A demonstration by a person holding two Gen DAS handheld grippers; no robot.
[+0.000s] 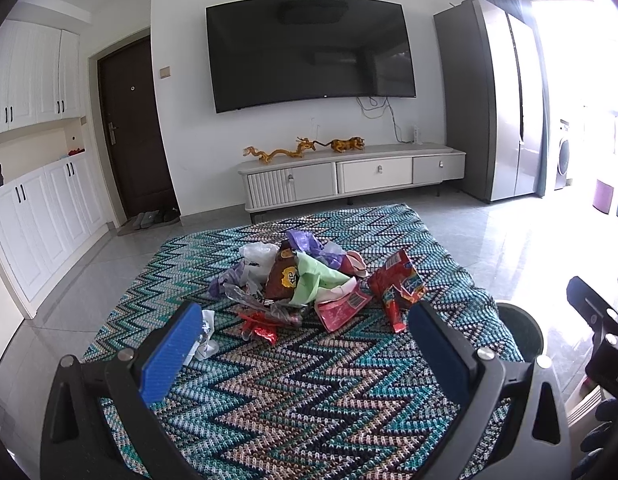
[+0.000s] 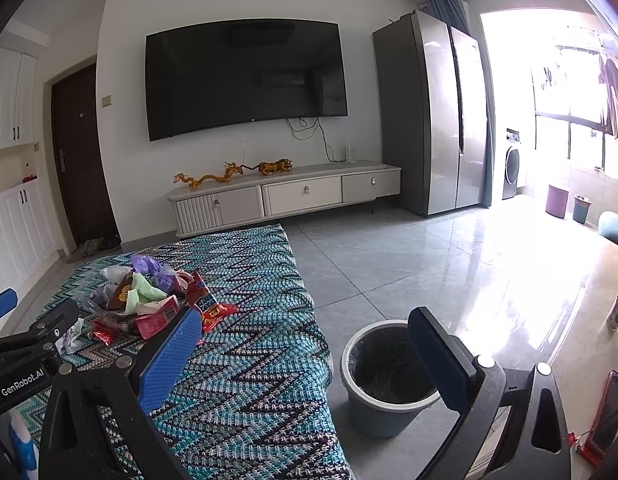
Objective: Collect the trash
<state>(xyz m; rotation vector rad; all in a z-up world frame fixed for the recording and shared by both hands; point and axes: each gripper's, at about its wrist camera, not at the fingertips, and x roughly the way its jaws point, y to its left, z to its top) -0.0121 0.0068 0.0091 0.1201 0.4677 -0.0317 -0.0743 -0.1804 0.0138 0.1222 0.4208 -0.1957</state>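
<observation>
A heap of trash (image 1: 309, 280) — crumpled wrappers, plastic bags and red snack packets — lies on a table covered with a zigzag-patterned cloth (image 1: 309, 392). The left gripper (image 1: 305, 320) hovers level above the cloth, pointing straight at the heap, its blue-padded fingers (image 1: 173, 352) spread wide and holding nothing; the near edge of the heap sits just beyond the fingertips, with a white crumpled scrap (image 1: 205, 336) beside the left pad. A red packet (image 1: 397, 292) stands tilted at the heap's right side, near the other pad.

The right gripper (image 2: 305, 328) is held to the right of the heap, over the cloth's edge, also level and gaping wide — empty. Between its fingers, down on the tiled floor just beside the table, stands a grey bin (image 2: 385, 384) lined with a dark bag. The left gripper's black body (image 2: 33, 344) shows at the heap's near left in the right wrist view.
</observation>
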